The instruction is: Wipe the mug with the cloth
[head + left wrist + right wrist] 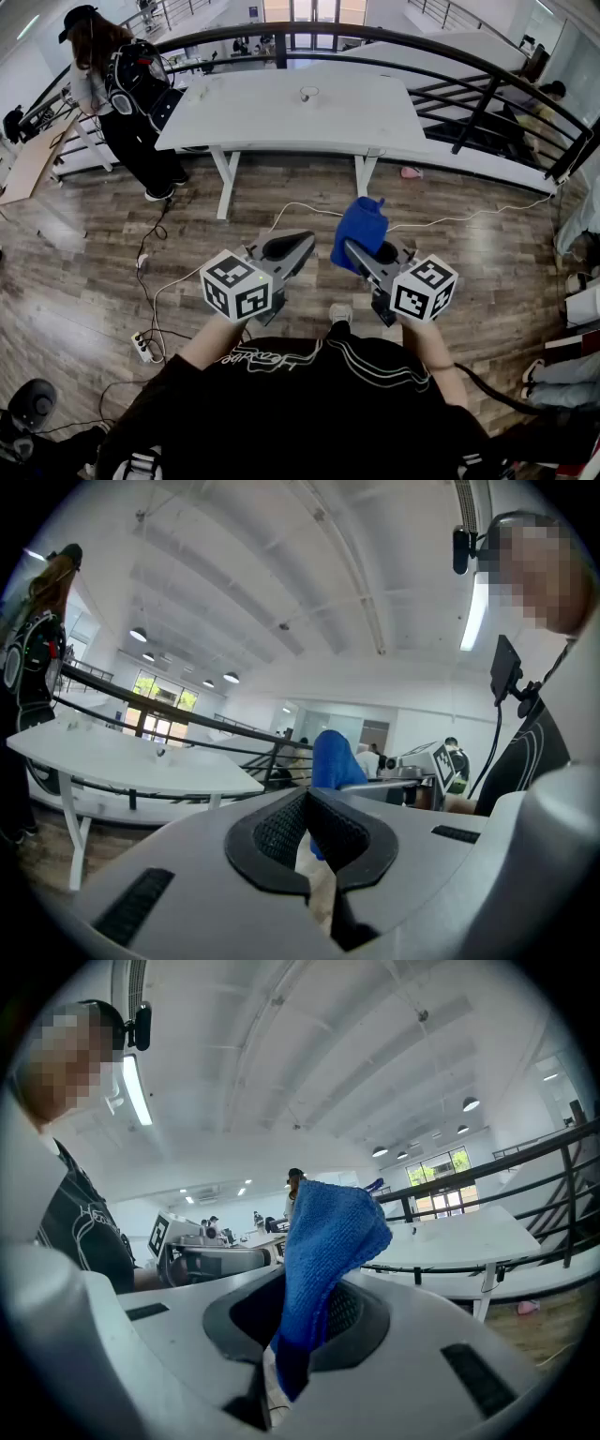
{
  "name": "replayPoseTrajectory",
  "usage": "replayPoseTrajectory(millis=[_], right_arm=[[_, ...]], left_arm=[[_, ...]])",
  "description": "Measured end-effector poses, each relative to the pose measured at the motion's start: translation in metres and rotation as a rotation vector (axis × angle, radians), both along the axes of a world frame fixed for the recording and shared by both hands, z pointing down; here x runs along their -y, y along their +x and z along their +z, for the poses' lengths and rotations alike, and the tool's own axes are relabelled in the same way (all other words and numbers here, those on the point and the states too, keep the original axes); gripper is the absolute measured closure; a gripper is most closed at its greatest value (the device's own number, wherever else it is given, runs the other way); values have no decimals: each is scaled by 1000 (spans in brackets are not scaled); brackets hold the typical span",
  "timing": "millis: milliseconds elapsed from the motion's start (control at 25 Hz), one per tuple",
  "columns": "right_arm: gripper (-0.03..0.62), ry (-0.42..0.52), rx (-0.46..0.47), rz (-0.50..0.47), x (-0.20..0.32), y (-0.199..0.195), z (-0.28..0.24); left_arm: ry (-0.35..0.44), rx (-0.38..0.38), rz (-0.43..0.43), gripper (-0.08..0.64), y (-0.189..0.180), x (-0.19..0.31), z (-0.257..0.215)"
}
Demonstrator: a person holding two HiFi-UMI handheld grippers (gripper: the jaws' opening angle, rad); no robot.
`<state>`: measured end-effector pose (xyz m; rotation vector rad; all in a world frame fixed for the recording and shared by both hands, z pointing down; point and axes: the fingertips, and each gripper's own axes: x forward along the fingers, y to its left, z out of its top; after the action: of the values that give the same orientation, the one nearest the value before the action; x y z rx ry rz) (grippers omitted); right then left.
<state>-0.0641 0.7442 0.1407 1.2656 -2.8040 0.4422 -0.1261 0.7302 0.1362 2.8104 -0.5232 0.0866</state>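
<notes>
Held close to the person's chest, well short of the white table [375,122], the left gripper [303,242] is pressed closed on nothing, while the right gripper [351,247] pinches the bunched blue cloth [362,225]. Wiping looks not yet begun: the mug [309,93], small and pale, stands untouched toward the table's far edge.

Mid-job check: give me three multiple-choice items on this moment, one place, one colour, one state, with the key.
1. Where is the cloth? A on the table; B in the right tongs; C on the floor.
2. What colour is the cloth? A blue; B red; C white.
3. How are the left tongs? A shut on a mug; B wide open; C shut, empty.
Key: B, the right gripper view shows it pinched between the jaws; A, it is plainly blue; C, the left gripper view shows the jaws together with nothing between.
</notes>
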Motion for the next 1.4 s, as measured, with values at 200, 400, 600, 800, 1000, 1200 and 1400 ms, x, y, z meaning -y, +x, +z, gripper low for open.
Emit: replayPoseTrajectory(millis=[200, 400, 600, 800, 1000, 1200, 1400], right_arm=[[541, 2, 8, 11, 6, -1, -7], [541, 9, 18, 9, 2, -3, -16], [541, -44, 94, -28, 1, -4, -18], [541, -70, 117, -71, -2, -11, -13], [541, -132, 143, -81, 19, 0, 7], [541, -150, 181, -83, 86, 9, 18], [541, -219, 177, -174, 175, 4, 47]], left_arm=[[12, -9, 12, 552, 0, 6, -7], [45, -18, 12, 552, -5, 2, -19], [54, -24, 2, 552, -8, 5, -26], [49, -24, 17, 552, -3, 10, -26], [34, 0, 42, 552, 15, 29, -14], [37, 26, 38, 552, 20, 86, 0], [-60, 55, -88, 552, 9, 170, 34]])
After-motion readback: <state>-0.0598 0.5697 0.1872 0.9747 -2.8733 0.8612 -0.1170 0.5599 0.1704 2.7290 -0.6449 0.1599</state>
